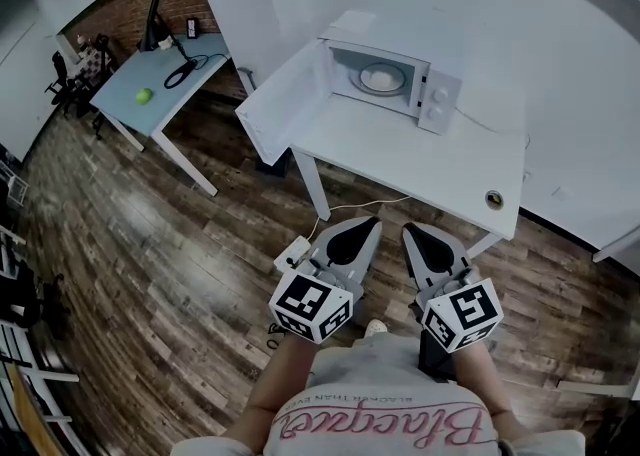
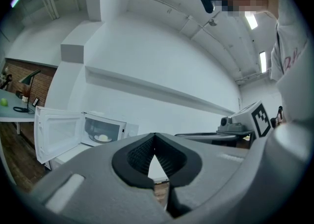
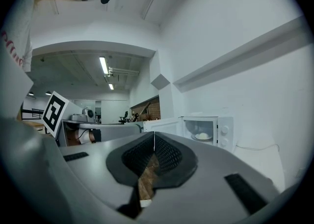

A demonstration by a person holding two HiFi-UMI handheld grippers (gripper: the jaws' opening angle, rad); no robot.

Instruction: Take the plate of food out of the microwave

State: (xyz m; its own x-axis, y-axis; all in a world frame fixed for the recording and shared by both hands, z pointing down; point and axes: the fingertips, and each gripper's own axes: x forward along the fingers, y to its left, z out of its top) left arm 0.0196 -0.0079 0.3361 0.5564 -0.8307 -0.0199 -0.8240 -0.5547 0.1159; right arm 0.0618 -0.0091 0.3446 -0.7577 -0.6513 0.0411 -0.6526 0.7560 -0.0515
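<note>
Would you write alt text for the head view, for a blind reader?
An open white microwave on a white table holds a plate of food; nearer, a person points the left gripper and right gripper, both shut, toward it.

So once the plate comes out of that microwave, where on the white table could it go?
The white table is bare all along its front, between the open microwave door and the small round object near its right corner. Right of the microwave the top is bare too, but for a thin cable. Inside, the plate of food fills the floor.
</note>
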